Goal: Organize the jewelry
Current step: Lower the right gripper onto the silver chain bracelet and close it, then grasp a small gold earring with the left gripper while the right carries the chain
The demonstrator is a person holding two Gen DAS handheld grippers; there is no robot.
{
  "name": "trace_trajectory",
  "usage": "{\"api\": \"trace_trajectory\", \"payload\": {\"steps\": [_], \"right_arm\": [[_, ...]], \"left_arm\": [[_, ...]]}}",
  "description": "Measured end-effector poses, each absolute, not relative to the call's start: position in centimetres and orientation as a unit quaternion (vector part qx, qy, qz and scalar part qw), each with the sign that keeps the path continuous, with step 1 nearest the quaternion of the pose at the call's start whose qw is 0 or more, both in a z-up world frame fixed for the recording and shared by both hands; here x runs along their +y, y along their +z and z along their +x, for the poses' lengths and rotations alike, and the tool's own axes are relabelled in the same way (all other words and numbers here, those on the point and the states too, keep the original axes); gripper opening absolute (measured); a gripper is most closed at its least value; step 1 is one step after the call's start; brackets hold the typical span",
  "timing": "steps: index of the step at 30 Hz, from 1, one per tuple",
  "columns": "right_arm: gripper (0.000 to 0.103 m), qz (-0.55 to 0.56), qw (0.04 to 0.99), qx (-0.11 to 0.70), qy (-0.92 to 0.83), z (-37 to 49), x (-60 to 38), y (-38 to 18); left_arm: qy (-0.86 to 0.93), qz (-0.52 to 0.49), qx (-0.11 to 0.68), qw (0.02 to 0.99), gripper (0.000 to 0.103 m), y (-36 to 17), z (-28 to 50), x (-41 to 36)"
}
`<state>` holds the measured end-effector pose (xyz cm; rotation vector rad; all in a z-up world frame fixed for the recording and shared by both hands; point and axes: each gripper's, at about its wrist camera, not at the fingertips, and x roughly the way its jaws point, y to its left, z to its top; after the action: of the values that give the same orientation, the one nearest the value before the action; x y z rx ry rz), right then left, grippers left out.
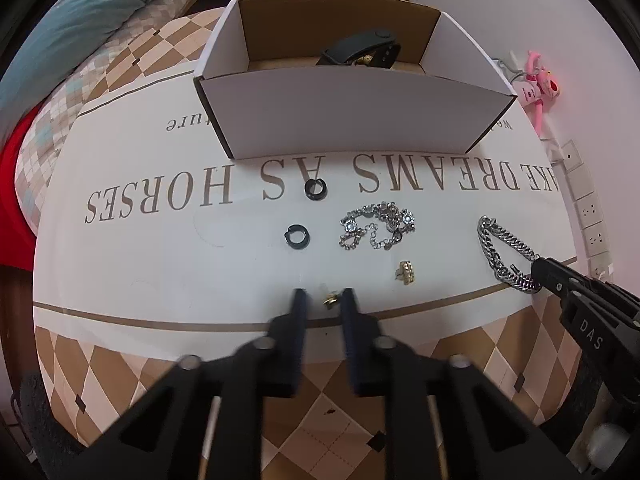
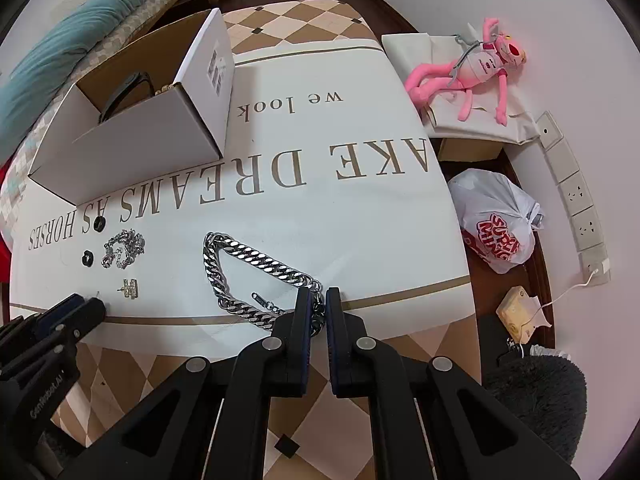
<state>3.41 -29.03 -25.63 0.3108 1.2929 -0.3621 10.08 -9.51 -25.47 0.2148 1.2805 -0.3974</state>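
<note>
- Nearest you, the left gripper (image 1: pixel 324 300) has its jaws brought in around a small gold stud earring (image 1: pixel 329 302). This view is blurred at the tips, but it reads as a pinch on the stud, which looks to be still down on the white lettered tablecloth (image 1: pixel 160 264).
- Beside it to your right, the right gripper (image 2: pixel 318 300) is clamped on the dark clasp end of the heavy silver curb-link chain (image 2: pixel 248 262). The rest of that chain lies in a loop on the cloth, so by my reading it is gripped but not yet lifted.
- Just past the left fingertips sits a gold rectangular stone-set earring (image 1: pixel 405 273), untouched and apart from both tools.
- Further out lies a tangled silver chain with clear stones (image 1: pixel 378 226). To its left is one small black hoop (image 1: pixel 296 235), with a second black hoop (image 1: pixel 315 188) beyond it near the lettering. Nothing is holding any of the three.
- Farthest is the open white cardboard box (image 1: pixel 352 120), which holds a black strap-like piece (image 1: pixel 360 50). Something small and gold-coloured lies next to the strap, too hidden for me to name.
- You are early to midway, I would judge. A couple of pieces are boxed, two are in your grip, and four more wait on the cloth.
</note>
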Motion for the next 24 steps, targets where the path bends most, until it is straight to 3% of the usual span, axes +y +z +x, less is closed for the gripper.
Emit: {"api": "trace_trajectory", "payload": {"steps": [14,24], "right_arm": [[0.007,0.170,0.777,0.587,-0.149,2.6,-28.5,-24.7],[0.006,0.194,0.823,0.528,-0.077,2.8,-26.7,-16.9]], "left_arm": [[-0.208,0.089,0.575,0.786,0.003,-23.5,10.0,-9.6],[-0.214,0.023,0.551,0.806,0.003,-15.9,11.7,-4.9]]}}
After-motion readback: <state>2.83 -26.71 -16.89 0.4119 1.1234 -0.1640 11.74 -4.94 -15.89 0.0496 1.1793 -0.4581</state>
